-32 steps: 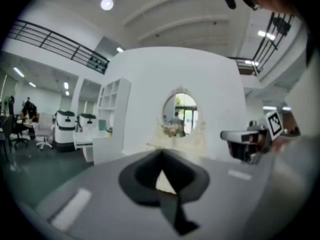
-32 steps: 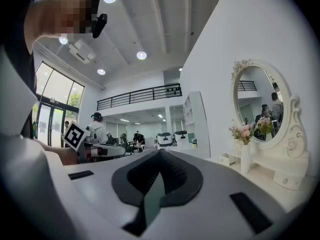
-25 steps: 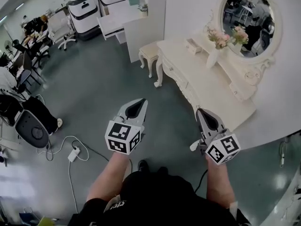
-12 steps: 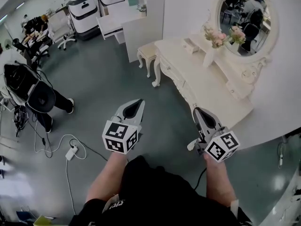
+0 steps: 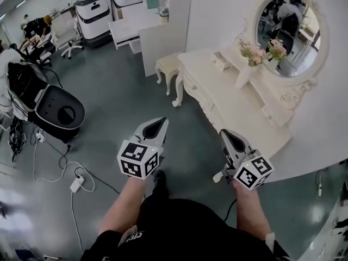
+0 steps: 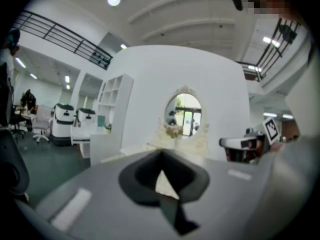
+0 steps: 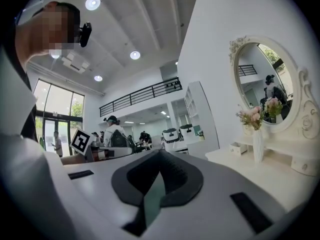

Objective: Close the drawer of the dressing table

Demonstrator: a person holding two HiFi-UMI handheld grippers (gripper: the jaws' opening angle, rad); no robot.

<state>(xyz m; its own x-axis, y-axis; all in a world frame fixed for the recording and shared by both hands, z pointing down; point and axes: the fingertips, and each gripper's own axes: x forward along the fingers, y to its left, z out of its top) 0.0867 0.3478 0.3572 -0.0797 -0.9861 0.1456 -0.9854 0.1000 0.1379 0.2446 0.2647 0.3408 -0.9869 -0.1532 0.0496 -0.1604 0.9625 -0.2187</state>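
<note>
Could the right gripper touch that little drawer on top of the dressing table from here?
Probably not yet. The right gripper hangs, shut and empty, by the near end of the dressing table, and the little drawer sits toward the far end. Nothing seems to block the way.

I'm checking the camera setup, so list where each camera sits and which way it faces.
Head view: on the person's head, looking steeply down at the floor and dressing table; shows both forearms, left tongs and right tongs.
Left gripper view: on the left tongs, facing level toward the oval mirror; shows its own shut jaws.
Right gripper view: on the right tongs, facing along the table; shows its own shut jaws.
Shared: both gripper views catch the mirror, flower vase and the other tongs.
</note>
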